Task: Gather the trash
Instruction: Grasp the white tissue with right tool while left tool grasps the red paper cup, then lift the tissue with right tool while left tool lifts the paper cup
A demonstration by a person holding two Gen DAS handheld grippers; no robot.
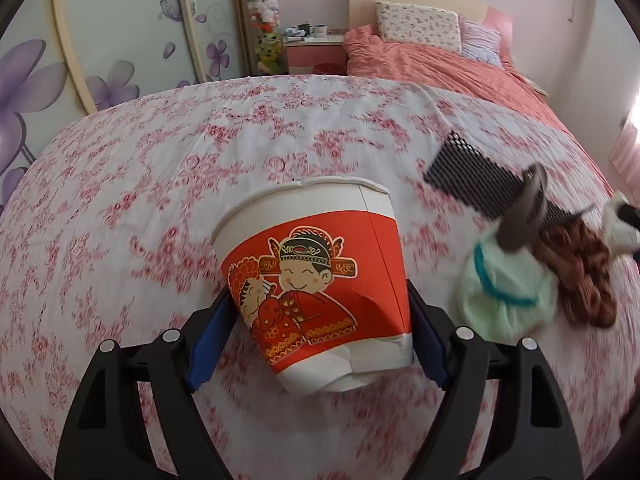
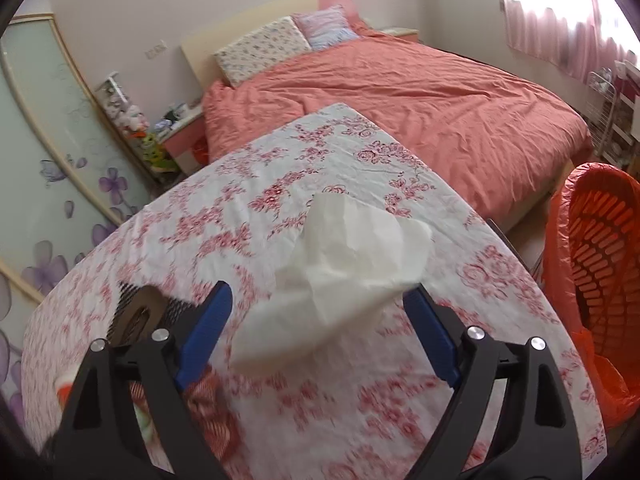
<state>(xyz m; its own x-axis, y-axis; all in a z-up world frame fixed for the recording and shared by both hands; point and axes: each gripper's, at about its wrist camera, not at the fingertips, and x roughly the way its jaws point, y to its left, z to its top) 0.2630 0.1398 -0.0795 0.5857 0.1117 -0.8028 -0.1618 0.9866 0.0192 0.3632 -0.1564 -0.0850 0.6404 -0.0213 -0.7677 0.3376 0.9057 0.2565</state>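
Observation:
In the left wrist view my left gripper [image 1: 318, 336] is shut on a dented red and white paper cup [image 1: 316, 276] with a cartoon couple, held upright over the flowered tablecloth [image 1: 160, 168]. In the right wrist view my right gripper [image 2: 320, 332] stands wide open around a crumpled white tissue [image 2: 344, 264]; only the right pad [image 2: 426, 332] touches it, and whether it rests on the cloth I cannot tell. An orange bin [image 2: 596, 280] lined with an orange bag stands at the table's right edge.
On the table lie a black mesh sheet [image 1: 480, 184], a brown tape roll [image 1: 524, 216], a mint green cloth [image 1: 508, 292] and a reddish brown bundle [image 1: 580, 276]. A salmon bed [image 2: 400, 104] lies beyond the table. A wardrobe with purple flowers [image 1: 48, 80] stands left.

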